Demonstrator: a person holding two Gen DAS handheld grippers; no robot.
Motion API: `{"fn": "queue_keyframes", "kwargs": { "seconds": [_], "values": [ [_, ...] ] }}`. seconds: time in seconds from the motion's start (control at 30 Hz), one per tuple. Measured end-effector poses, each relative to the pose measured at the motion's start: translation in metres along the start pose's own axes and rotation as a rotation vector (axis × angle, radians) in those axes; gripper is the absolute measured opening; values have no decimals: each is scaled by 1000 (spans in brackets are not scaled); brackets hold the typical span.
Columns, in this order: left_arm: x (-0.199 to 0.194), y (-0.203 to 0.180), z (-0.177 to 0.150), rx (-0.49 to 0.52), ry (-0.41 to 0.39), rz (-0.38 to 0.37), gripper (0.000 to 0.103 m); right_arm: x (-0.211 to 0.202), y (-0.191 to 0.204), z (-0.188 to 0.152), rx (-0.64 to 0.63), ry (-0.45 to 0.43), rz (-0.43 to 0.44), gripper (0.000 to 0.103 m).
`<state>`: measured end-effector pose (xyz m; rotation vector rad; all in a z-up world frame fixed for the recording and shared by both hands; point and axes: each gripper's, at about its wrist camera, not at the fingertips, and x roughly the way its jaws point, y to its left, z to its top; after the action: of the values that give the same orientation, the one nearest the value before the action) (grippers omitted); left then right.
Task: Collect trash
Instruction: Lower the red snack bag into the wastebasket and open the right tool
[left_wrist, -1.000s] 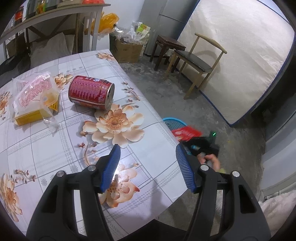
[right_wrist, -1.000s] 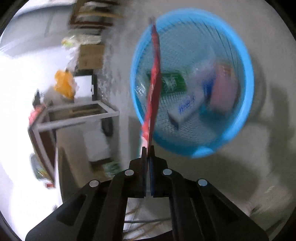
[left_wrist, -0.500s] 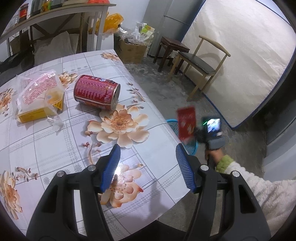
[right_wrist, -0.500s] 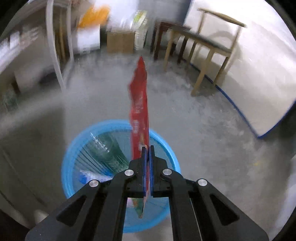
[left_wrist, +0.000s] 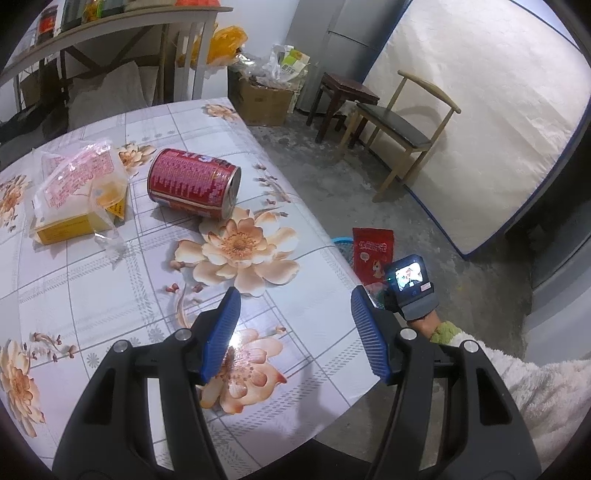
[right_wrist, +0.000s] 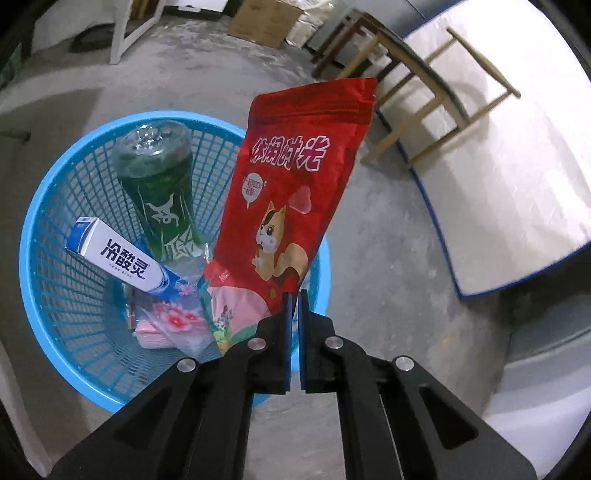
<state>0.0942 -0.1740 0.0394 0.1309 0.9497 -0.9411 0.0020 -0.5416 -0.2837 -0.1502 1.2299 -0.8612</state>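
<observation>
My right gripper (right_wrist: 294, 295) is shut on the lower corner of a red snack pouch (right_wrist: 291, 192) and holds it upright over the right side of a blue mesh basket (right_wrist: 55, 321) on the floor. The basket holds a green bottle (right_wrist: 162, 199), a white toothpaste box (right_wrist: 118, 258) and pink wrappers. In the left wrist view the pouch (left_wrist: 372, 251) and the right gripper show beyond the table edge. My left gripper (left_wrist: 295, 325) is open and empty above the floral table (left_wrist: 92, 288). A red can (left_wrist: 192, 182) lies on its side on the table, beside a yellow packet in clear plastic (left_wrist: 74, 195).
A wooden chair (left_wrist: 402, 125) and a dark stool (left_wrist: 343, 99) stand on the concrete floor by a leaning mattress (left_wrist: 491, 110). A cardboard box (left_wrist: 266, 99) with bags sits at the back. A shelf table (left_wrist: 110, 44) stands behind the floral table.
The right gripper has swung the red pouch round so its printed face shows and holds it steady over the basket. The left gripper has moved slightly nearer the table and stays open.
</observation>
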Motion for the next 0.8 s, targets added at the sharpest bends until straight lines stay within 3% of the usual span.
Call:
{"fn": "queue_keyframes", "kwargs": {
  "seconds": [0.23, 0.37, 0.47, 0.53, 0.67, 0.8],
  "values": [
    [0, 9, -2, -23, 3, 14, 59, 4, 31, 13, -190, -81, -163, 3],
    [-1, 14, -2, -30, 3, 22, 59, 28, 37, 21, -202, 38, -142, 3],
    [-4, 21, 0, -55, -4, 19, 59, 26, 30, 21, -143, 98, -52, 25],
    [-6, 25, 0, -65, -11, 20, 59, 13, 20, 19, -97, 85, -26, 58],
    [-10, 30, 1, -73, -21, 12, 59, -24, -7, 4, -27, 48, -5, 63],
    [-19, 36, -1, -82, -34, 8, 62, -59, -42, -14, 127, 48, 59, 63]
  ]
}}
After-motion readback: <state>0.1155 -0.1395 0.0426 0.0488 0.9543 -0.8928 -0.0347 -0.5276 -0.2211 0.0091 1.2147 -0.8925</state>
